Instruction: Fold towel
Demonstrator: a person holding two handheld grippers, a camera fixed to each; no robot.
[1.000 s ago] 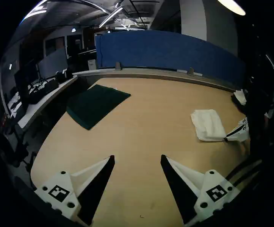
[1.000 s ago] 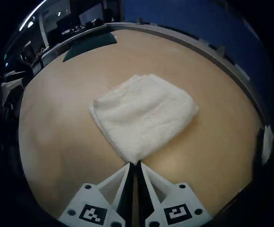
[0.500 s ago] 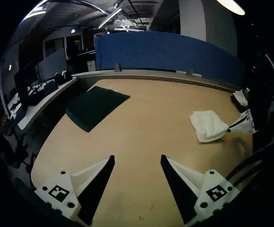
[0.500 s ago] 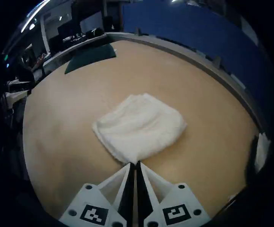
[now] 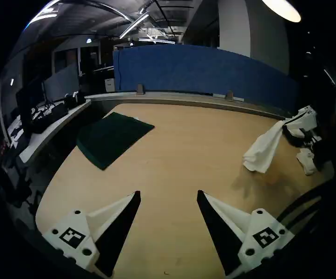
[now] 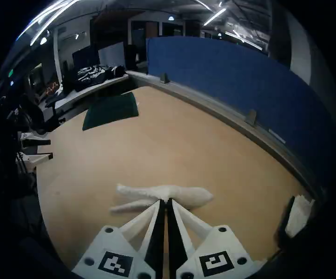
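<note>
In the left gripper view, far left: a side desk crowded with dark monitors and gear, set at an angle against the main desk of pale wood. Next along, a dark green cloth lying flat near the desk's left edge, well apart from everything else. Low in the middle, the left hand-held gripper, fingers spread wide, hovering over bare wood, holding nothing. Behind, along the far edge of the desk, a blue partition. Further right, the white towel, hanging in a loose drape from one pinched corner. Upper end up at the right hand-held gripper, lower end bunched and low over the desk with a soft shadow beneath; touching the wood or just clear of it, hard to tell. At the far right edge, small white items near the desk's rim, too dim to identify.

In the right gripper view, again from the left: the green cloth far off at upper left, flat beside the side desk. In the middle, the towel seen edge-on as a narrow white strip directly ahead of the fingertips. Right hand-held gripper's two fingers pressed together, tips clamped on the towel's edge. Partition sweeping along the right side; at the lower right rim, a pale white object, partly cut off.
</note>
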